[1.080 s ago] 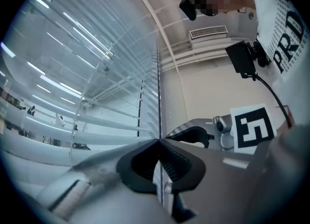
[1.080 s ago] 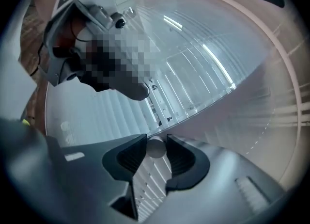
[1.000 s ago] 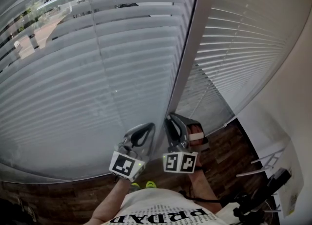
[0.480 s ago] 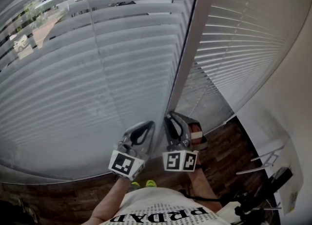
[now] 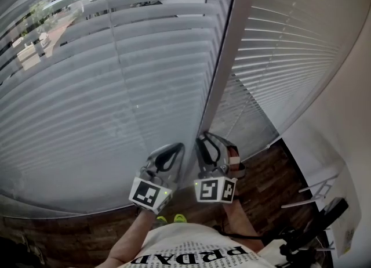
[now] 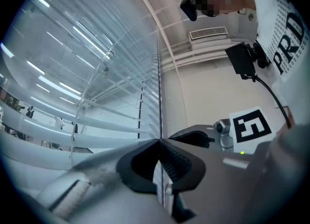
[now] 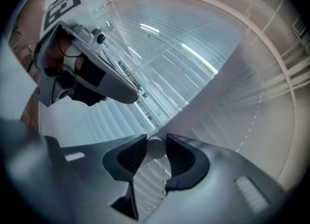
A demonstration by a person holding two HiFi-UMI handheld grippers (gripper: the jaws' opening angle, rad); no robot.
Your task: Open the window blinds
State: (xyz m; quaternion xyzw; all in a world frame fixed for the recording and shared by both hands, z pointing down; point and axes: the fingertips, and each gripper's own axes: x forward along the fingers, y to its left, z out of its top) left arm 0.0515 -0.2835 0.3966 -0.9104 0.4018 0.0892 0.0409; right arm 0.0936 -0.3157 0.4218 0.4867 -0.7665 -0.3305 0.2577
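— Where are the blinds?

— Straight ahead of both tongs. The big blind [image 5: 87, 104] spreads up and to the left of the left tongs [image 5: 177, 152]. A second blind [image 5: 278, 58] rises to the right of the right tongs [image 5: 204, 143]. A pale window post [image 5: 229, 46] climbs between the two blinds, just beyond the tips.

— What are the right tongs doing?

— Pinching a small round rod [image 7: 155, 148], seen end-on, gripped between the two pads.

— And the left?

— Pressed together, with the tips meeting at a thin dark line [image 6: 159, 92] that runs up along the blind's edge. I can't tell whether they pinch it.

— How do the tongs sit to each other?

— Side by side and close, tips leaning toward each other.

— And the slats?

— Far above the left tongs they show gaps, with a street visible through them. Nearer the tongs they overlap, and nothing shows through.

— Below?

— Dark wooden floor [image 5: 266, 185], to the right of the right tongs.
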